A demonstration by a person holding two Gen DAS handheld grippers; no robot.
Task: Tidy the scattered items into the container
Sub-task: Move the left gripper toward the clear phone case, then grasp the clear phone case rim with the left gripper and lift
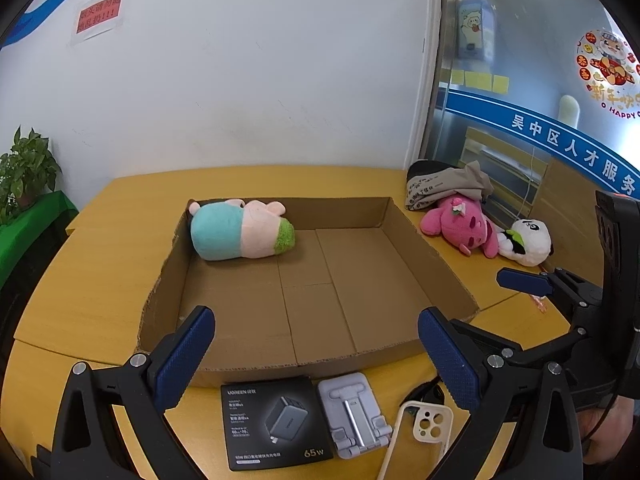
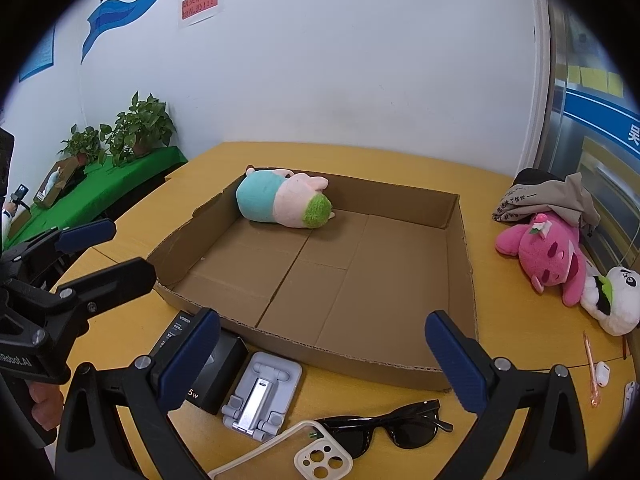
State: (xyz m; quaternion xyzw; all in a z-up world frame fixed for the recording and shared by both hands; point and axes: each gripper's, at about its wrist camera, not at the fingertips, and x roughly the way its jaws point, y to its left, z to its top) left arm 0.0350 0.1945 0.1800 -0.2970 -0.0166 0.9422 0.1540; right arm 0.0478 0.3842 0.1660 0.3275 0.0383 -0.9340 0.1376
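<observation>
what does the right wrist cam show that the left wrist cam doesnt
Only the right wrist view shows the whole sunglasses, the pink pen and a white earbud case. Only the left wrist view shows the full front of the black charger box. Both show the cardboard box, the plush lying in its far left corner, the phone stand, the phone case, the pink plush and the panda plush.

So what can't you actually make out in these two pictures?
- Phone case: left wrist view, lower end cut off by the bottom edge.
- Charger box: right wrist view, mostly hidden behind a right gripper finger.
- Sunglasses: left wrist view, mostly hidden behind a left gripper finger.
- Red wall notice: characters too blurred.
</observation>
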